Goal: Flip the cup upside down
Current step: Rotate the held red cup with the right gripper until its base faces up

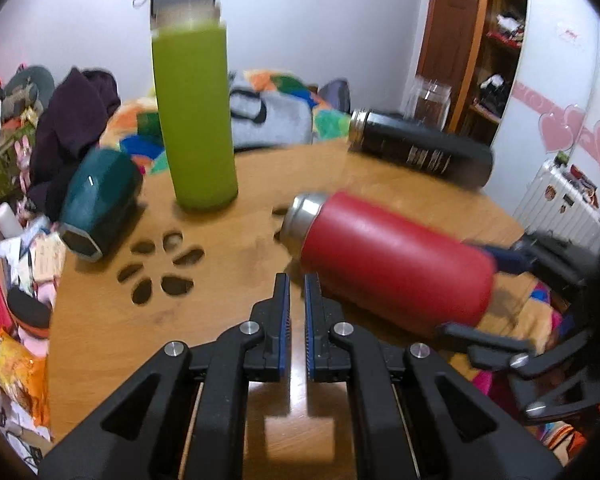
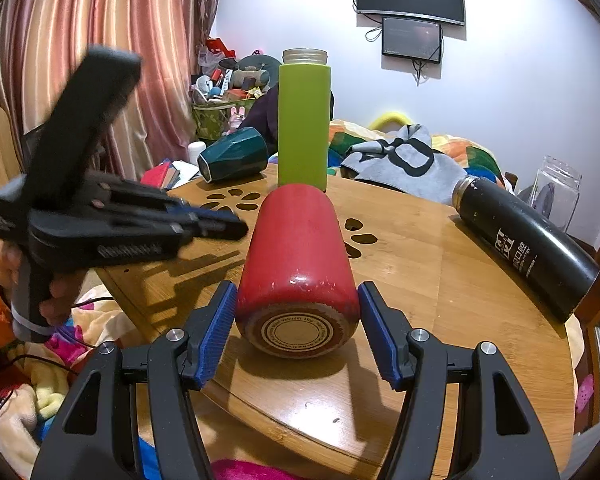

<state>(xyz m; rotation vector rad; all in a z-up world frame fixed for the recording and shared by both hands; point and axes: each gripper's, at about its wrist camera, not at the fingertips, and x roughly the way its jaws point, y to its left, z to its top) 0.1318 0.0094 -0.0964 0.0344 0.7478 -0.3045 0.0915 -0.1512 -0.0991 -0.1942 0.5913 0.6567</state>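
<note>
black bottle (image 2: 528,246): white print, unreadable | red cup (image 2: 298,354) base: ring text, unreadable

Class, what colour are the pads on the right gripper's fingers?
Blue, ribbed pads; the right wrist view shows them best.

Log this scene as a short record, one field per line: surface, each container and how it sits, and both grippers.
surface: round wooden table with petal cut-outs
red bottle: on its side, base toward the right gripper
green bottle: upright, no lid
black bottle: on its side
teal cup: on its side
glass jar: upright, at the far edge
right gripper: open, fingers either side of the red bottle's base
left gripper: nearly shut, empty
</note>
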